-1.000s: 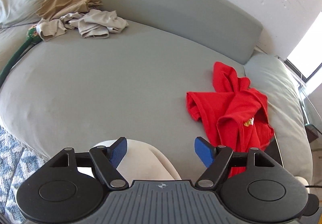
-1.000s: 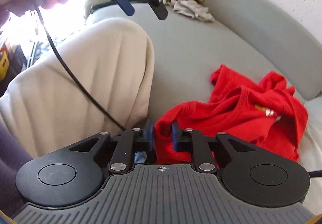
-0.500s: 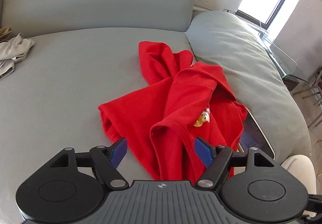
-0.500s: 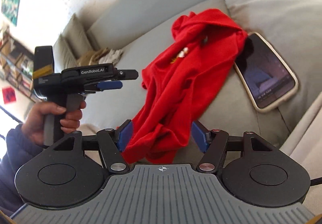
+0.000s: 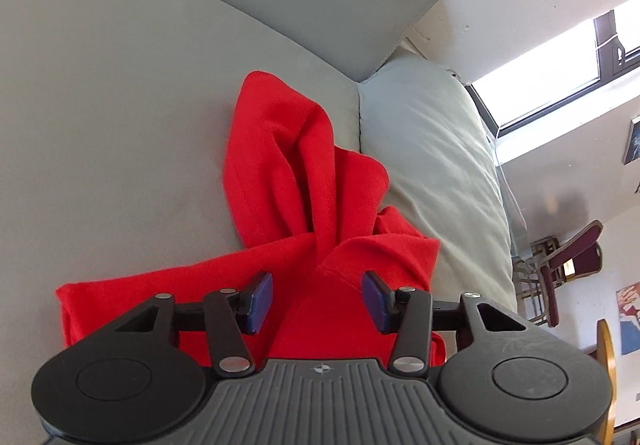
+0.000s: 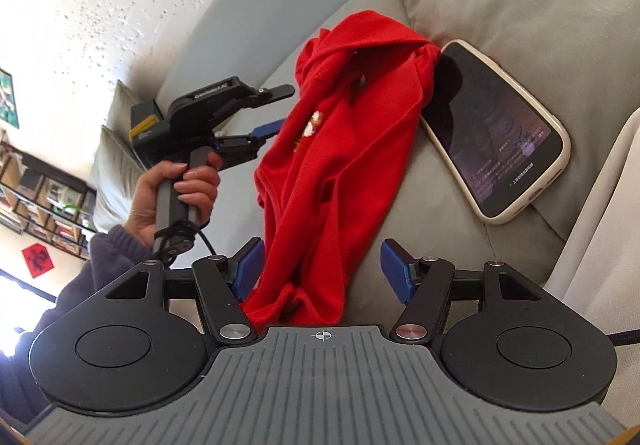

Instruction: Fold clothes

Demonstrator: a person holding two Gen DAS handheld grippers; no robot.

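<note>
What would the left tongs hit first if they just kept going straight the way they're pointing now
Most likely the red shirt. The left tongs are closing with its crumpled fabric already between the pads, not yet pinched. Beyond it lies the grey sofa seat, though depth is hard to judge.

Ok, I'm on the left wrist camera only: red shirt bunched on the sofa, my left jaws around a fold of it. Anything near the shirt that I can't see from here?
Observer: Yes. A phone lies screen up on the sofa, right beside the red shirt; the cloth's edge meets its top corner.
Operator: Where is the right gripper?
Observer: The right gripper is at the shirt's near end, jaws open, with cloth between them nearer the left pad.
Operator: Does my left gripper have the cloth yet?
Observer: The left gripper is at the shirt's left edge, jaws closing; from here I cannot tell whether its pads press the cloth.
</note>
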